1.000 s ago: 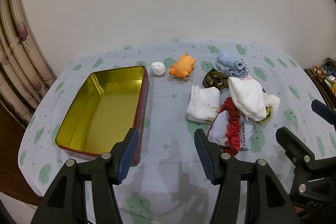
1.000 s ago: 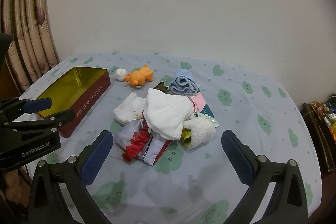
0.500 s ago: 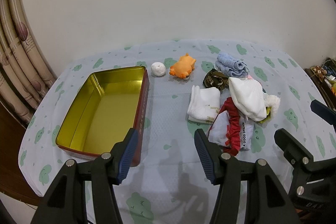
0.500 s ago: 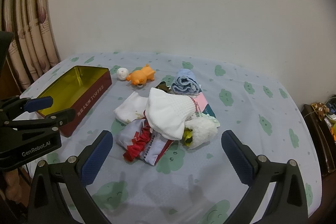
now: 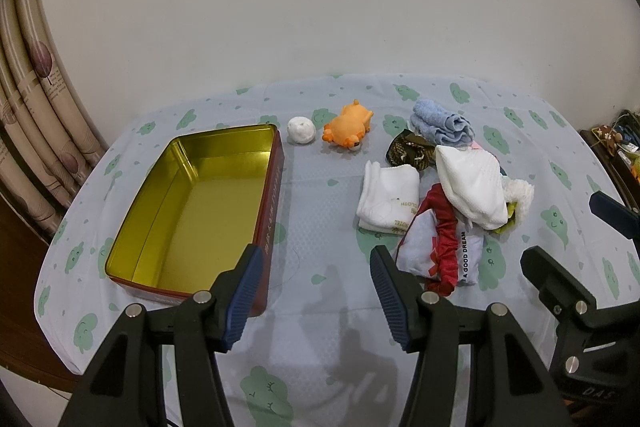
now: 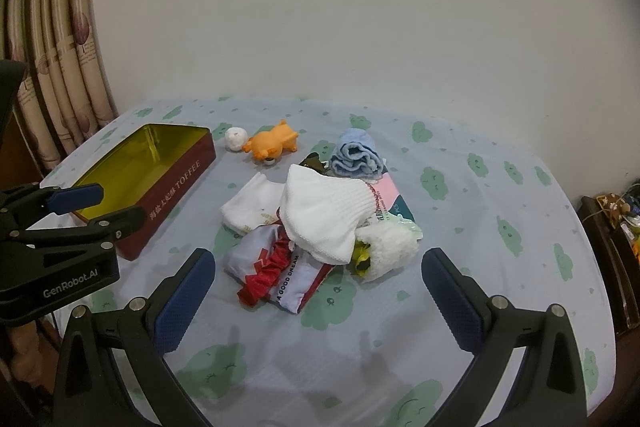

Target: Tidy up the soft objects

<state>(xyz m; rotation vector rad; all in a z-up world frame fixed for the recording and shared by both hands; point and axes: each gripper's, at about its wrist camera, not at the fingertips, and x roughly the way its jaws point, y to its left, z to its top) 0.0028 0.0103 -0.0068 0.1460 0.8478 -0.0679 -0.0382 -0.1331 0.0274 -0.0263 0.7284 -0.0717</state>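
Observation:
An open gold-lined toffee tin (image 5: 192,205) (image 6: 140,171) lies at the table's left with nothing in it. Right of it are a white ball (image 5: 301,130) (image 6: 235,138) and an orange plush toy (image 5: 349,125) (image 6: 272,145). A heap holds a blue rolled towel (image 5: 442,125) (image 6: 356,155), a folded white cloth (image 5: 390,197) (image 6: 250,207), a white sock (image 5: 472,185) (image 6: 326,215), a red-and-white pouch (image 5: 440,247) (image 6: 280,269) and a fluffy white item (image 5: 520,193) (image 6: 390,247). My left gripper (image 5: 316,291) stands open over bare cloth before the tin. My right gripper (image 6: 318,301) hangs open in front of the heap.
The table wears a pale blue cloth with green cloud prints (image 5: 320,307) (image 6: 480,187). Curtains (image 5: 32,107) (image 6: 60,75) hang at the left, a plain wall stands behind. A dark shelf with small items (image 5: 616,147) (image 6: 616,223) sits beyond the right edge.
The right gripper has edged slightly nearer the heap. The left gripper and all the objects stay where they were.

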